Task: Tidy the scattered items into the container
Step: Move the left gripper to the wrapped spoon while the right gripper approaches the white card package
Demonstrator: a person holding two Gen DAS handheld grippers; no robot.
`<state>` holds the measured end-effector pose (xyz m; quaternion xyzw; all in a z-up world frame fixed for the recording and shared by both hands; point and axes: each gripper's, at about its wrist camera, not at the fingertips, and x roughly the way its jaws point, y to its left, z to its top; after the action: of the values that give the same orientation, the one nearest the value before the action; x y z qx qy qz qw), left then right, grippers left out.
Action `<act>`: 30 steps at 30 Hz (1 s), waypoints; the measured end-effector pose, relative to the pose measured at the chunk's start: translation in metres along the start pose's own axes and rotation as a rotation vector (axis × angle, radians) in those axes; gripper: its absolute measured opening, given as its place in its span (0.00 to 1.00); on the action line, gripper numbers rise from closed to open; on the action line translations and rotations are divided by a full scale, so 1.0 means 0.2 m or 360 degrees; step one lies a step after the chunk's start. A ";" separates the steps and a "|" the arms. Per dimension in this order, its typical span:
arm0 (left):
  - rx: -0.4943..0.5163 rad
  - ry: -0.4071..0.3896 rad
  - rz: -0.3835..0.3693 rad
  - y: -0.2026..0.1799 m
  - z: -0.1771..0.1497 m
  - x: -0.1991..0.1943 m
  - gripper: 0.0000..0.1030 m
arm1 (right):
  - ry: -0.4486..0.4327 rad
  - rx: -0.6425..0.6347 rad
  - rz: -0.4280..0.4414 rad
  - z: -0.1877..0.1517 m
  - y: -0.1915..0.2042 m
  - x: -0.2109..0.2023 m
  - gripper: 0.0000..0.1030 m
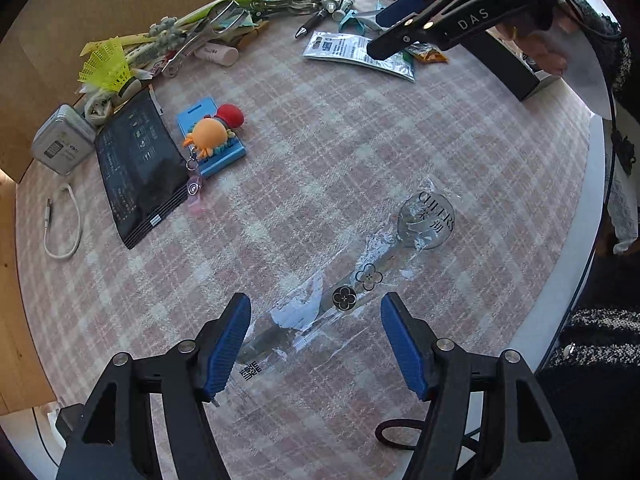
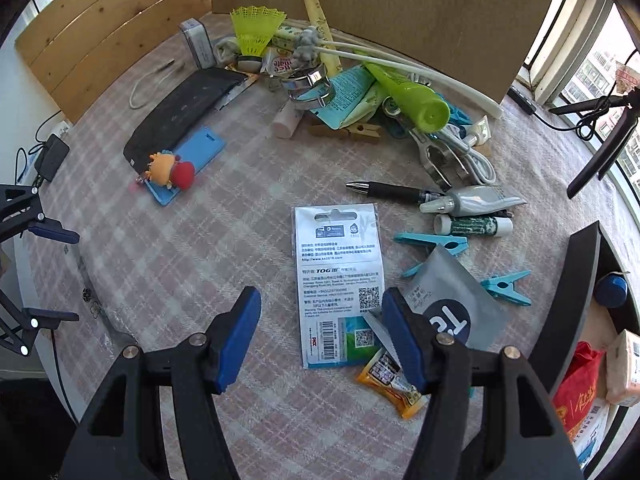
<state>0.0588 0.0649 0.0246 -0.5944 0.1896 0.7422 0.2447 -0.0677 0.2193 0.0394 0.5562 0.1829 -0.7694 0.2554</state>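
Grippers (image 1: pixel 316 344) (image 2: pixel 320 340) pointing steeply down, jaws apart

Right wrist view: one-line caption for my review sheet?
Open right gripper poised over a white printed packet on the checked tablecloth.

Under your left gripper (image 1: pixel 316 344), that's a shiny metal spoon (image 1: pixel 404 236) sealed in crinkly clear plastic wrap, glaring on the woven checked tablecloth (image 1: pixel 320 152), which looks matt and slightly rough. Your pads (image 1: pixel 230 344) are ribbed blue plastic on matt black plastic arms. Over on the right view, the card pack (image 2: pixel 338 284) is glossy printed film, the grey pouch (image 2: pixel 452 304) beside it smooth and matt, the snack sachet (image 2: pixel 394 380) shiny foil. Behind: polished metal bangles (image 2: pixel 310 88), bare wooden pegs (image 2: pixel 352 132), plain brown cardboard (image 2: pixel 384 4)
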 end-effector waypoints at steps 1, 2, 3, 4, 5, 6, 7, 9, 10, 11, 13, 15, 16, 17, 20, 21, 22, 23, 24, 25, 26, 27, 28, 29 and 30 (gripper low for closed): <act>0.0014 0.0007 0.0001 0.00 0.00 0.01 0.63 | 0.0020 0.0008 0.0001 0.01 -0.01 0.02 0.60; 0.0028 0.0013 -0.0003 0.00 0.00 0.02 0.63 | 0.0038 0.0020 0.0011 0.02 -0.02 0.05 0.60; 0.0045 0.0017 -0.0007 -0.01 0.00 0.03 0.63 | 0.0055 0.0035 0.0026 0.02 -0.03 0.07 0.60; 0.0061 0.0018 -0.0006 -0.01 0.01 0.04 0.63 | 0.0073 0.0049 0.0039 0.03 -0.05 0.08 0.60; 0.0076 0.0019 -0.0006 -0.02 0.01 0.05 0.63 | 0.0086 0.0056 0.0048 0.04 -0.05 0.10 0.60; 0.0087 0.0022 -0.0008 -0.02 0.01 0.05 0.63 | 0.0095 0.0057 0.0055 0.04 -0.06 0.11 0.60; 0.0092 0.0026 -0.0008 -0.02 0.02 0.06 0.63 | 0.0102 0.0057 0.0062 0.05 -0.07 0.12 0.60; 0.0088 0.0034 -0.0022 -0.02 0.03 0.08 0.63 | 0.0114 0.0064 0.0086 0.06 -0.08 0.14 0.60; 0.0084 0.0035 -0.0032 -0.01 0.03 0.09 0.63 | 0.0114 0.0065 0.0097 0.07 -0.08 0.15 0.61; 0.0081 0.0029 -0.0038 -0.01 0.04 0.09 0.64 | 0.0113 0.0059 0.0102 0.07 -0.08 0.15 0.63; 0.0078 0.0017 -0.0048 0.00 0.05 0.09 0.64 | 0.0121 0.0034 0.0096 0.09 -0.06 0.16 0.65; 0.0082 0.0016 -0.0074 0.00 0.05 0.08 0.64 | 0.0141 -0.0012 0.0106 0.09 -0.02 0.17 0.66; 0.0096 0.0014 -0.0077 -0.01 0.04 0.08 0.64 | 0.0152 -0.0047 0.0112 0.09 0.00 0.17 0.67; 0.0112 0.0013 -0.0074 -0.02 0.03 0.08 0.64 | 0.0164 -0.0089 0.0093 0.09 0.03 0.17 0.67; 0.0146 0.0021 -0.0080 -0.04 0.01 0.07 0.64 | 0.0181 -0.0154 0.0030 0.10 0.08 0.18 0.67; 0.0152 0.0025 -0.0083 -0.04 0.00 0.07 0.63 | 0.0188 -0.0141 0.0033 0.10 0.08 0.19 0.67; 0.0159 0.0028 -0.0082 -0.05 -0.01 0.06 0.62 | 0.0191 -0.0127 0.0030 0.10 0.07 0.19 0.66; 0.0164 0.0031 -0.0082 -0.05 -0.01 0.06 0.62 | 0.0189 -0.0113 0.0025 0.11 0.07 0.19 0.64; 0.0166 0.0034 -0.0083 -0.06 -0.02 0.06 0.61 | 0.0183 -0.0101 0.0021 0.11 0.07 0.19 0.63; 0.0164 0.0036 -0.0080 -0.06 -0.02 0.05 0.60 | 0.0176 -0.0088 0.0016 0.11 0.06 0.18 0.60; 0.0157 0.0036 -0.0072 -0.06 -0.02 0.05 0.57 | 0.0170 -0.0075 0.0011 0.11 0.05 0.18 0.54; 0.0148 0.0036 -0.0060 -0.05 -0.02 0.05 0.55 | 0.0169 -0.0062 0.0009 0.12 0.04 0.18 0.52; 0.0139 0.0036 -0.0049 -0.05 -0.02 0.04 0.49 | 0.0171 -0.0051 0.0007 0.12 0.03 0.17 0.52; 0.0132 0.0036 -0.0045 -0.04 -0.02 0.04 0.42 | 0.0170 -0.0046 0.0004 0.11 0.02 0.17 0.52; 0.0124 0.0036 -0.0045 -0.04 -0.02 0.03 0.36 | 0.0168 -0.0044 -0.0002 0.11 0.02 0.17 0.52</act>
<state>0.0656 0.0697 0.0178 -0.5953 0.2128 0.7240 0.2760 -0.0913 0.1971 0.0133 0.5924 0.2069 -0.7365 0.2526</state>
